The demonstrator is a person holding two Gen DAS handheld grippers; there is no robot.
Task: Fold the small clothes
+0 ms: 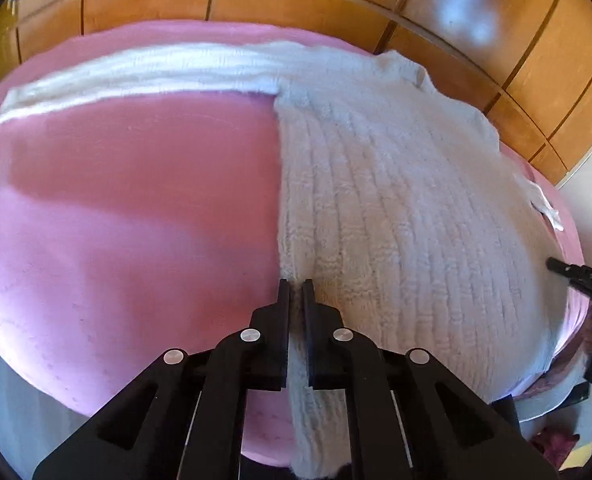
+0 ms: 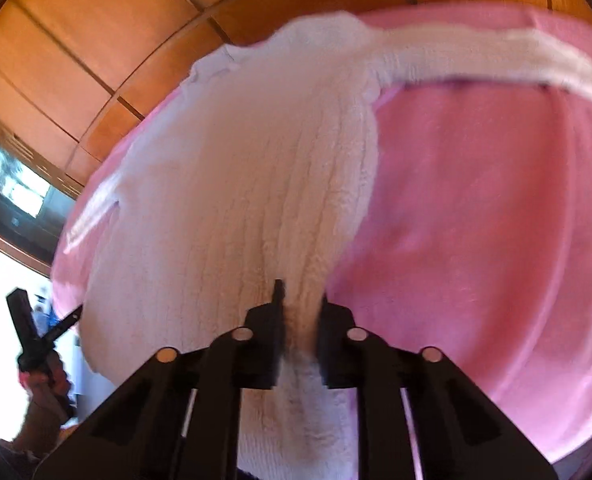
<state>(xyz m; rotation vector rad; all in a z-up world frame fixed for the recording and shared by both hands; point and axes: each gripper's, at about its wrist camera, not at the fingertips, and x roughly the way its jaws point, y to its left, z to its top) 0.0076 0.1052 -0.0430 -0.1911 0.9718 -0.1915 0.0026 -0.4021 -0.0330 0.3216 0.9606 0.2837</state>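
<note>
A white ribbed knit sweater (image 1: 395, 200) lies flat on a pink blanket (image 1: 136, 200). One long sleeve (image 1: 136, 76) stretches out to the far left. My left gripper (image 1: 296, 282) is shut on the sweater's near left edge, with knit pinched between its jaws. In the right wrist view the sweater (image 2: 256, 180) fills the middle, and its sleeve (image 2: 495, 56) runs off to the upper right. My right gripper (image 2: 299, 294) is shut on the near hem, with fabric bunched between the jaws and over the right fingertip. Each gripper shows at the other view's edge: the right gripper (image 1: 555, 266) and the left gripper (image 2: 56, 328).
Wooden wardrobe panels (image 1: 296, 0) stand behind the bed. The second sleeve (image 1: 543, 204) hangs off the blanket's right side. A dark screen (image 2: 12, 188) sits at the left in the right wrist view, with a hand (image 2: 48, 380) below it. Bare pink blanket (image 2: 475, 200) lies beside the sweater.
</note>
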